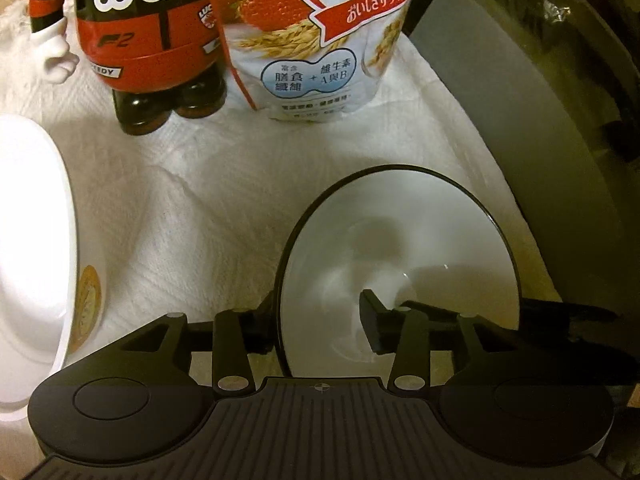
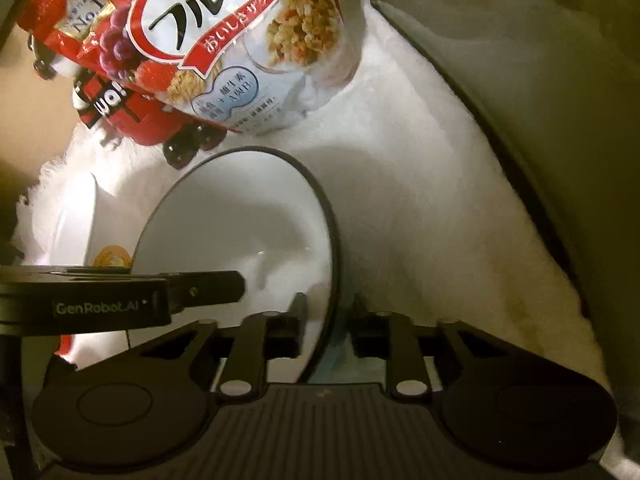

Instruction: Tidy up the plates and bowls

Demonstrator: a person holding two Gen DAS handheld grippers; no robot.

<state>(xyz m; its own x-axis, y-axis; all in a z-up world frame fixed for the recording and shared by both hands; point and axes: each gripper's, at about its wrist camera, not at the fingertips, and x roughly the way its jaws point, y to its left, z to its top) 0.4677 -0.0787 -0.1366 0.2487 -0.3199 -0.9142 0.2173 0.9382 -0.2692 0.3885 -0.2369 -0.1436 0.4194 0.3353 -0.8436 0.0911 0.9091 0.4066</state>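
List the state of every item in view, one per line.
Black-rimmed bowl: tilted on edge, gripped at its rim from two sides.
Left gripper: jaws shut on the bowl's rim.
Right gripper: jaws shut on the bowl's rim.
White dish: apart from the bowl, ungripped, sticker on its underside.
Cereal bag: upright on the white towel.
Red figurine: standing beside the bag.

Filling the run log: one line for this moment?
left gripper: shut on black-rimmed bowl | right gripper: shut on same bowl | white dish: beside
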